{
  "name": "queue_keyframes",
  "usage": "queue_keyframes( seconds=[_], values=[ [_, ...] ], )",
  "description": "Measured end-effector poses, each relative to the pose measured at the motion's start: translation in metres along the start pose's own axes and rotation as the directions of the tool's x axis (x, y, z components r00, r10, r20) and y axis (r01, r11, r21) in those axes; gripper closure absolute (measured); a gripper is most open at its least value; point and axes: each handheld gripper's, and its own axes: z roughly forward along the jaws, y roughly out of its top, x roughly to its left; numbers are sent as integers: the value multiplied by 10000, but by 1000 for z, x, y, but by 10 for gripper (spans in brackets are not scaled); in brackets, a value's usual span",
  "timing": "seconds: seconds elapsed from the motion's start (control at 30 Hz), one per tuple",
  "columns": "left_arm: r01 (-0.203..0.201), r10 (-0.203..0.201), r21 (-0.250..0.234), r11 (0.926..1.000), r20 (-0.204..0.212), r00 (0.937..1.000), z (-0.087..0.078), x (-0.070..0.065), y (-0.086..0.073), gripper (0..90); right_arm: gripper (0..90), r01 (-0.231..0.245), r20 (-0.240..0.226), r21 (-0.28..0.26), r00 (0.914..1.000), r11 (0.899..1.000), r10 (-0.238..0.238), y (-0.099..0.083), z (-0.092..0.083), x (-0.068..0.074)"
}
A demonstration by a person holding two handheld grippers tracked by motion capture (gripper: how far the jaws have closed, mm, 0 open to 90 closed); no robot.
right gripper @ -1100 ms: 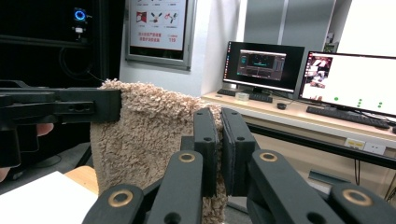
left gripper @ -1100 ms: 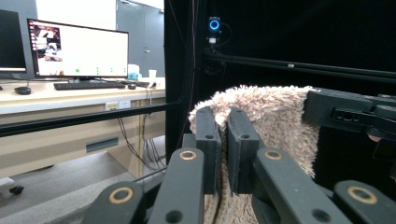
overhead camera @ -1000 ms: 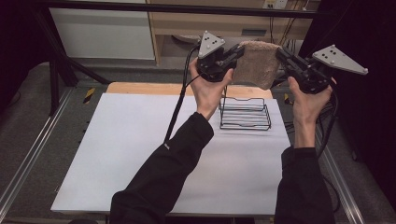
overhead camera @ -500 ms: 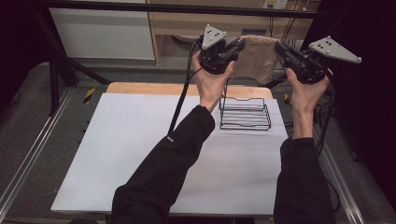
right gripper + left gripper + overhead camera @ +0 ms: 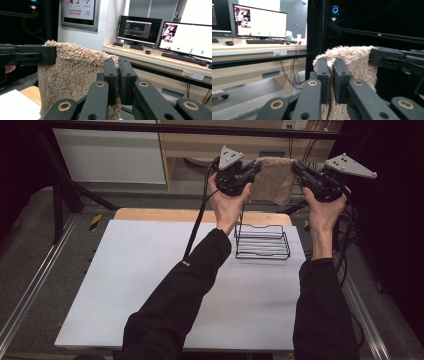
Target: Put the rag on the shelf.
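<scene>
Overhead, I have the beige towel [image 5: 272, 177] stretched in the air between the left gripper [image 5: 248, 170] and right gripper [image 5: 300, 171], above the wire rack [image 5: 262, 240]. Along each gripper's own view, both jaws pinch only a top corner [image 5: 331, 62], so I judge either corner could slip free if I pull them farther apart.

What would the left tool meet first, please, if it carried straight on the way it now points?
Probably the right tool, which faces it across the towel that both hold; depth between them is hard to judge.
</scene>
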Motion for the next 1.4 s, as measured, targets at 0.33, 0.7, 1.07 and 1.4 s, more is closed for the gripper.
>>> queue_keyframes(
  seconds=[0.33, 0.7, 1.07, 1.4],
  values=[
    [78, -75, 215, 9997, -144, 9999, 13, 8, -10, 843, 859, -129, -61, 62, 9999, 9999, 130, -12, 13, -9],
    [-97, 101, 651, 9978, -43, 9999, 14, 7, -25, 842, 858, 12, -147, 584, 9999, 9983, -3, -29, 13, -12],
    [-221, 195, 955, 9952, 277, 9994, 13, -3, -43, 842, 858, -60, -221, 964, 9997, 9953, 81, -45, 0, -18],
    [-303, 263, 1090, 9936, 376, 9989, 6, -3, -52, 842, 857, 99, -424, 1052, 9991, 9944, -55, -50, -8, -13]
  ],
)
